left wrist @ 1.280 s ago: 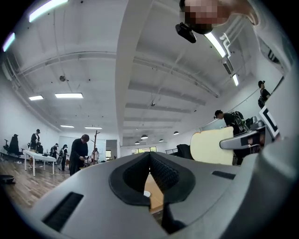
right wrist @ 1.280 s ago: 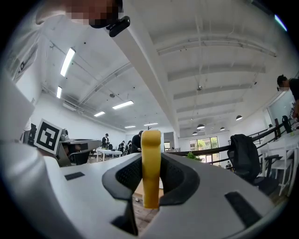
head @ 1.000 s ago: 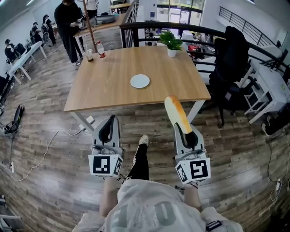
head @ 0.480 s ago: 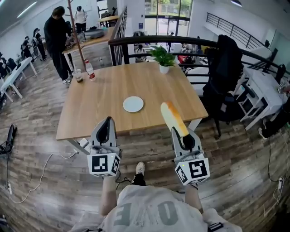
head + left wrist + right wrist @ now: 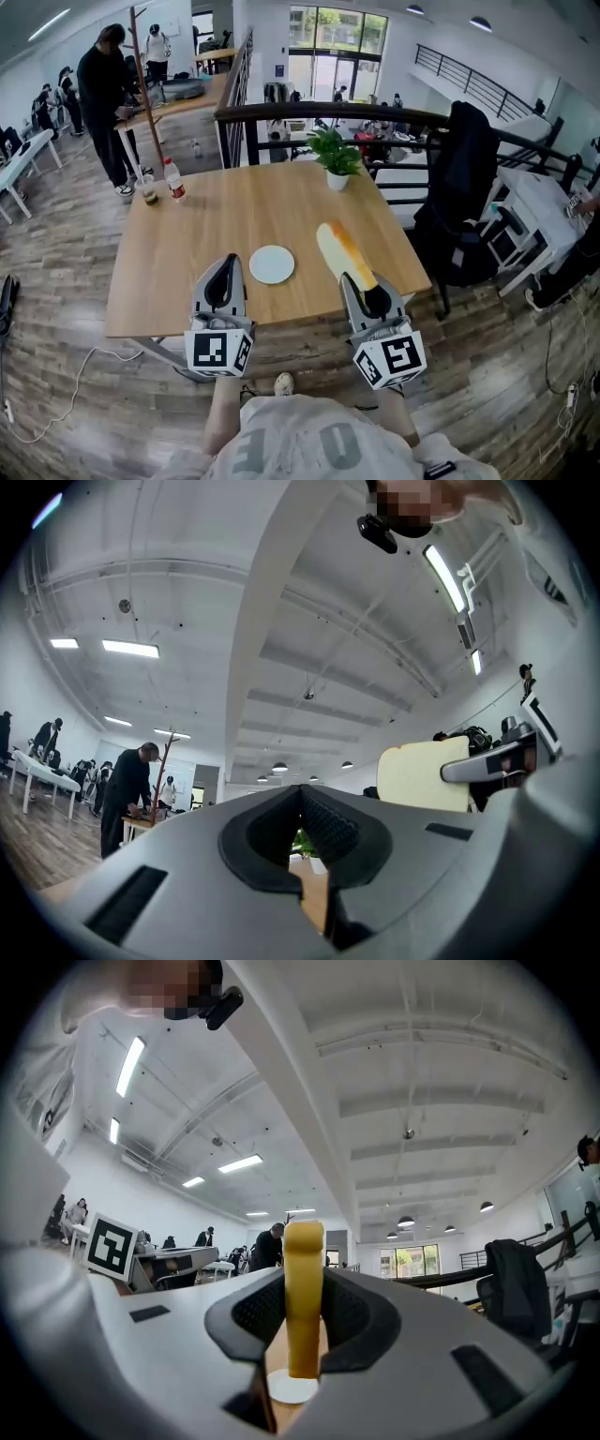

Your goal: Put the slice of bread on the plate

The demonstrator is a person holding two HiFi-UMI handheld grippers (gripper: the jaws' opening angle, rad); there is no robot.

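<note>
A round white plate (image 5: 272, 264) lies on the wooden table (image 5: 187, 253), a little toward its near edge. My right gripper (image 5: 371, 296) is shut on the slice of bread (image 5: 338, 251), which stands on edge and juts forward over the table, just right of the plate. In the right gripper view the bread (image 5: 303, 1297) rises upright between the pads, with the plate (image 5: 293, 1388) low ahead. My left gripper (image 5: 226, 269) hovers over the table's near edge, left of the plate, shut and empty. The left gripper view shows the bread's pale face (image 5: 424, 775) off to the right.
A potted plant (image 5: 336, 159) stands at the table's far side; a bottle (image 5: 172, 180) and a cup (image 5: 148, 190) sit at its far left corner. A dark chair draped with a jacket (image 5: 464, 187) is to the right. A person (image 5: 101, 94) stands far back left.
Both grippers have moved forward to the table, the right one carrying the bread. The bread now hangs over the tabletop beside the plate, and the left gripper is over the near edge.
</note>
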